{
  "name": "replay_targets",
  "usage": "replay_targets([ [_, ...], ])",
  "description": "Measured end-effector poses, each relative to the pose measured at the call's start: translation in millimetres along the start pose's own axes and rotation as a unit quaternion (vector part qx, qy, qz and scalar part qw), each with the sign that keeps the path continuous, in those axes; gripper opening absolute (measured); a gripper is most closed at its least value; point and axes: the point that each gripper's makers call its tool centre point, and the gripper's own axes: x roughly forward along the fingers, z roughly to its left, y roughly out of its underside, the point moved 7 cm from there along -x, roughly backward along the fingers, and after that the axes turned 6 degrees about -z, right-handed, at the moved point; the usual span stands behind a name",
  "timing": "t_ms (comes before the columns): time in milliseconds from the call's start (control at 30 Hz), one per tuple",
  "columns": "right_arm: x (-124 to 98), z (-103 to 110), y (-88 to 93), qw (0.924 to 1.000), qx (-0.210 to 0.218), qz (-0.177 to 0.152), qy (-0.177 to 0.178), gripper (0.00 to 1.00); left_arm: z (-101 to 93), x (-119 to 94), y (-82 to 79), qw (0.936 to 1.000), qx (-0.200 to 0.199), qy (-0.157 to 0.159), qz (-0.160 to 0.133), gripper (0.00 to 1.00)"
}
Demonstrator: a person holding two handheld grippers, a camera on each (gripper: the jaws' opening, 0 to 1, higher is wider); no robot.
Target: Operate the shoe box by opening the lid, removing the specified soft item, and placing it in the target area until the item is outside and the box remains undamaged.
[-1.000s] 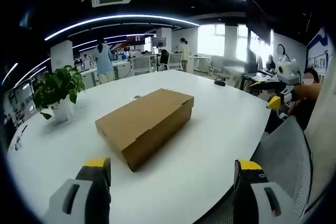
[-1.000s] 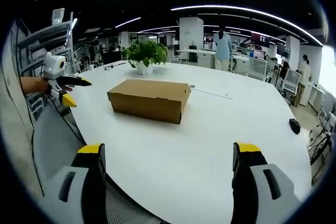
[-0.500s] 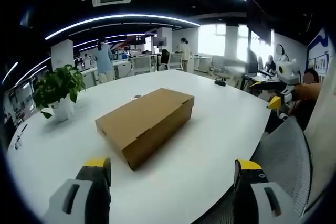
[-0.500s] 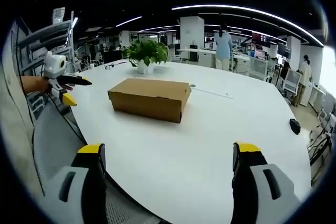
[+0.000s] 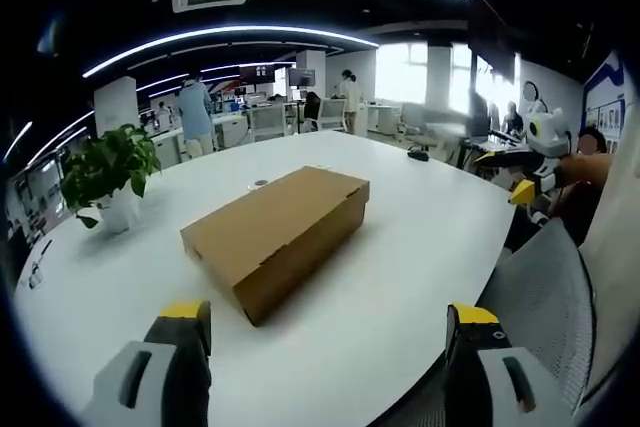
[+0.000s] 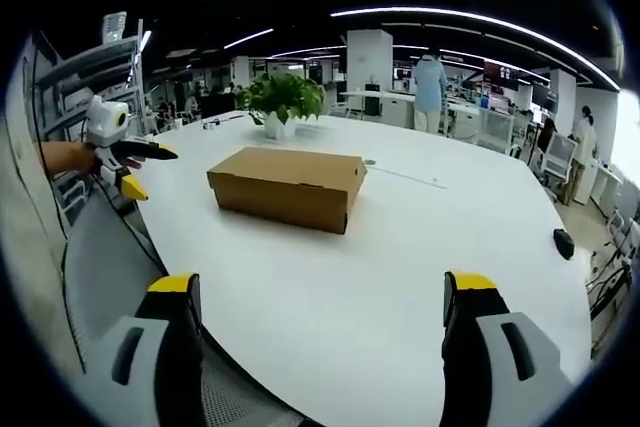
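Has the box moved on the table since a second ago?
No. The box sits closed in the same spot relative to the plant; only the camera shifted slightly.

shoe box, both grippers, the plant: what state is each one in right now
shoe box: lid closed, flat on the white table, untouched
left gripper: open, empty, short of the box
right gripper: open, empty, short of the box
potted plant: upright on the table, apart from the box
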Motion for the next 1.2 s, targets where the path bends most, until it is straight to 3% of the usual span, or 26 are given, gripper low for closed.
replay_targets([
  [533,2,-5,-4.3,0.9998,-0.008,0.001,-0.019,0.93,6.3,8,-2.9,0.9999,0.001,-0.012,0.007,1.00],
  [900,8,-15,-6.3,0.9996,-0.010,0.001,-0.026,0.93,7.4,27,-12.8,0.9998,0.015,-0.009,0.011,0.99],
  [1200,18,-23,-6.6,0.9992,-0.016,0.002,-0.036,0.91,11.2,42,-17.2,1.0000,-0.002,-0.007,-0.001,0.98],
])
